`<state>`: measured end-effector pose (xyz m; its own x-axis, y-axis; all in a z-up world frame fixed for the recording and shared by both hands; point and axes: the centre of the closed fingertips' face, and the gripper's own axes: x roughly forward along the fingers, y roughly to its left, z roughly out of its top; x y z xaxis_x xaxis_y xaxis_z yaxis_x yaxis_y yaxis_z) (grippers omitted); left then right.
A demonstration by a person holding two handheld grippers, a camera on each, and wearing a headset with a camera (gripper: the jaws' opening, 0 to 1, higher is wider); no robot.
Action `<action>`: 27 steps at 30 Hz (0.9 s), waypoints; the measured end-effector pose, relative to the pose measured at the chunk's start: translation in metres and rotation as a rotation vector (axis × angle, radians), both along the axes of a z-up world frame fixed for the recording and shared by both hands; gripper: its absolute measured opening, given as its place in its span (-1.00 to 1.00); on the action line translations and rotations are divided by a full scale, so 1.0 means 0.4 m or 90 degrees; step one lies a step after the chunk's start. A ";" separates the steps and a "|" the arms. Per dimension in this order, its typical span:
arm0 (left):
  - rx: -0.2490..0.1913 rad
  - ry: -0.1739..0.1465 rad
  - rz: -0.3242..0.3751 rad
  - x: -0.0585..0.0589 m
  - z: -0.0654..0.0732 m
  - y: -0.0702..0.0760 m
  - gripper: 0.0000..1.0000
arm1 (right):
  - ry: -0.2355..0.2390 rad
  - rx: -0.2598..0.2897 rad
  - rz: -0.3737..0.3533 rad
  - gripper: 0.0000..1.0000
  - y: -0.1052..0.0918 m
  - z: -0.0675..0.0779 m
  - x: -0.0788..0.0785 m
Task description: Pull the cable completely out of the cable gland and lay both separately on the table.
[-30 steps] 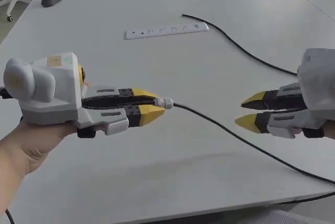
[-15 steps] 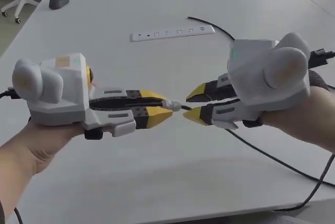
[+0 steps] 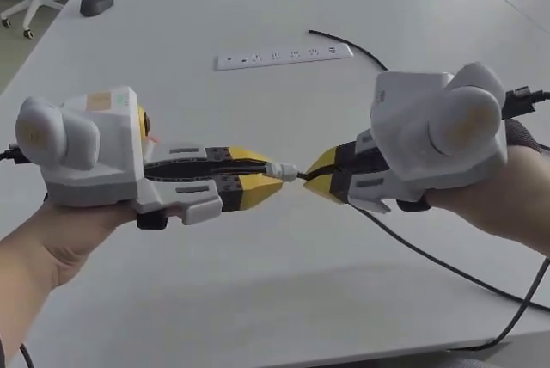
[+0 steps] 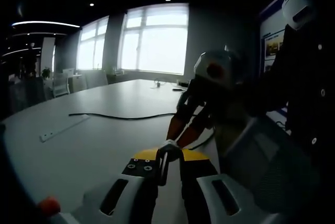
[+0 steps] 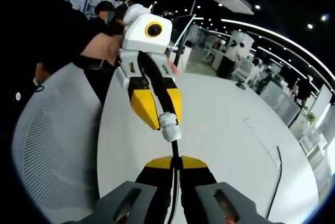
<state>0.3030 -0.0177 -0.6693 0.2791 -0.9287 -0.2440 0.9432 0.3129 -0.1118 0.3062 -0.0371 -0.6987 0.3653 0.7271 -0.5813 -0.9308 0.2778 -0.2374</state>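
While held level, tip to tip above the worktop (image 3: 258, 291) near its front edge, the left tool (image 3: 273, 175) clenches the gland (image 3: 284, 170), half hidden in its jaws; the right tool (image 3: 314, 177) clenches the cable (image 3: 430, 258) just beside it.

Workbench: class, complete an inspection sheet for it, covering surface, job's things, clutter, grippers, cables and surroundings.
Surface: white table, mostly bare.
Job's things: gland with the cable through it, held above the table.
Clutter: power strip and mouse, far side.
Grippers: left gripper shut on gland; right gripper shut on cable beside it.
Cables: cable trails off the near edge; a black lead leaves the strip.
Surroundings: chair far left; windows.
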 end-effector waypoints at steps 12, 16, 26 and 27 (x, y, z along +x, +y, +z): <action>-0.007 0.006 0.021 0.007 -0.011 0.030 -0.70 | 0.006 -0.021 -0.024 -1.00 -0.057 -0.017 0.003; -0.009 0.009 0.025 0.004 -0.013 0.035 -0.70 | 0.010 -0.027 -0.028 -1.00 -0.069 -0.026 0.001; -0.012 0.011 0.044 0.006 -0.009 0.068 -0.70 | 0.027 -0.019 -0.048 -1.00 -0.098 -0.029 0.001; -0.009 0.011 0.044 0.004 -0.012 0.070 -0.70 | 0.031 -0.014 -0.050 -1.00 -0.096 -0.027 0.000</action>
